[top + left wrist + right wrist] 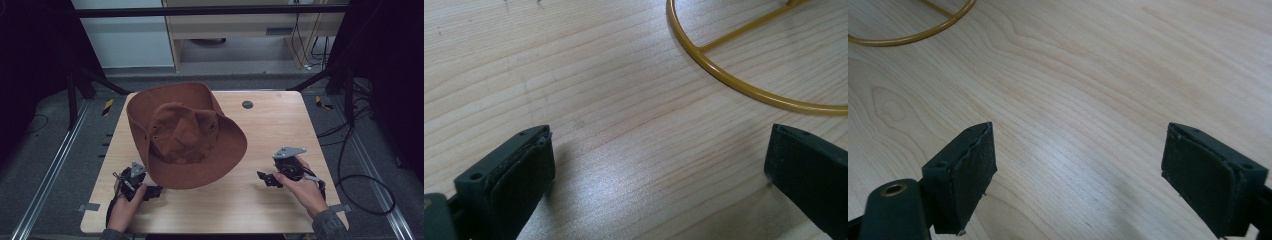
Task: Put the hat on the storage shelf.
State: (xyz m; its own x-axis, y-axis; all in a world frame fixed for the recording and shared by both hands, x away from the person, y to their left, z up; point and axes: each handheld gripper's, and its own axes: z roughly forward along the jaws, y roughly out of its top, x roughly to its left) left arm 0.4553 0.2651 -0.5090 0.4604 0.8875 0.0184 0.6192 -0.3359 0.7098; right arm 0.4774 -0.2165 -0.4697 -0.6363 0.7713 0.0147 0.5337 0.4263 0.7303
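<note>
left gripper [155, 191] and right gripper [262, 178], each hand-held low over the near part of the wooden counter [270, 130], jaws spread wide with bare wood between them. ahead of both jaws, a yellow wire ring [744, 85] lying on the counter. between the grippers and beyond, a brown brimmed hat [185, 132], its brim edge just beside the left gripper.

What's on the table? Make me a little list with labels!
Main thing: brown brimmed hat, raised above the table
Under it: yellow wire ring lying on the wood, likely a stand's base
Surface: light wooden table
Left gripper: jaws wide apart, holding nothing, near the hat's brim
Right gripper: jaws wide apart, holding nothing, apart from the hat
Extra: small dark round disc near the table's far edge
</note>
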